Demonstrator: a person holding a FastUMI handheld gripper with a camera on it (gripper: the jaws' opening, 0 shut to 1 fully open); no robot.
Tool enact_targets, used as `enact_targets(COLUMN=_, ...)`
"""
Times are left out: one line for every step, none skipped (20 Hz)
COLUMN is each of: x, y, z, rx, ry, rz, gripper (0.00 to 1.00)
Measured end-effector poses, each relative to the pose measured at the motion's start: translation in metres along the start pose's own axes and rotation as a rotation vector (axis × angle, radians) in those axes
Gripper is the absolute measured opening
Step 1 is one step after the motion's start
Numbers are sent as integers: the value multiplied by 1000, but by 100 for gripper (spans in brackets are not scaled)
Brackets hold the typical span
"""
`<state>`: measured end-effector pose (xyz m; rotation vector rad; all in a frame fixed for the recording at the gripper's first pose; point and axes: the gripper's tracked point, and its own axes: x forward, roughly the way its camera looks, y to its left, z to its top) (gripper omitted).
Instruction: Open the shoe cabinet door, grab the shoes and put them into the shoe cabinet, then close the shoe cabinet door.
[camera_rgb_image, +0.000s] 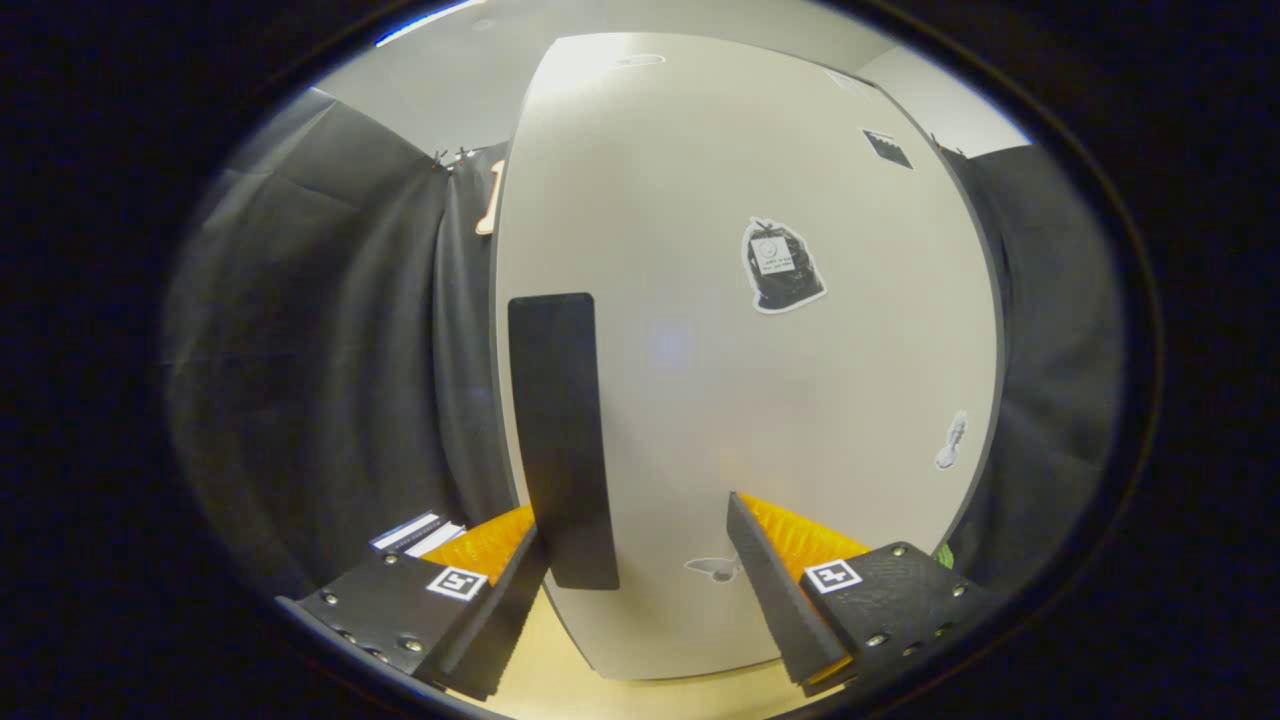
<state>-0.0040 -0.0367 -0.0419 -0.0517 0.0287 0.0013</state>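
The shoe cabinet's pale grey door (720, 380) stands closed right in front of me, taking up most of what lies ahead. A tall black handle (560, 440) runs down its left side, near the door's left edge. My gripper (640, 590) is open, fingers spread wide. The left finger (500, 600) sits beside the lower end of the handle, and the right finger (780, 590) is well to the handle's right, against the door face. The handle's bottom lies between the two fingers, nearer the left one. Nothing is gripped.
Stickers dot the door: a black bag-shaped one (782, 266) in its upper half and a small pale one (953, 442) near its right edge. Black cloth walls flank the cabinet. A light wooden floor (560, 680) shows below the door. A striped flat object (415, 533) lies left of the fingers.
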Motion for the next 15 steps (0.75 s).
enact_targets(x=1, y=0, z=1, rx=-2, ry=-3, rz=-6, gripper=100)
enact_targets(x=3, y=0, z=1, rx=-7, ry=-5, rz=-13, gripper=100)
enact_targets(x=4, y=1, z=1, rx=-8, ry=-8, rz=-18, gripper=100)
enact_targets(x=8, y=1, z=1, rx=-7, ry=-9, rz=-23, gripper=100)
enact_targets(x=11, y=1, z=1, rx=-7, ry=-10, rz=-28, gripper=100)
enact_targets(x=13, y=1, z=1, rx=-9, ry=-10, rz=-34, gripper=100)
enact_targets(x=15, y=1, z=2, rx=-11, ry=-11, rz=-38, gripper=99)
enact_targets(x=16, y=1, z=2, rx=-12, ry=-9, rz=-41, gripper=100)
enact_targets(x=17, y=2, z=2, rx=-14, ry=-15, rz=-42, gripper=100)
enact_targets(x=16, y=2, z=2, rx=-13, ry=-16, rz=-41, gripper=100)
enact_targets(x=16, y=1, z=2, rx=-11, ry=-17, rz=-41, gripper=100)
enact_targets(x=16, y=2, z=2, rx=-7, ry=-18, rz=-42, gripper=100)
enact_targets(x=18, y=4, z=1, rx=-6, ry=-17, rz=-44, gripper=100)
enact_targets(x=17, y=3, z=1, rx=-2, ry=-14, rz=-44, gripper=100)
enact_targets(x=17, y=3, z=1, rx=5, ry=-8, rz=-43, gripper=100)
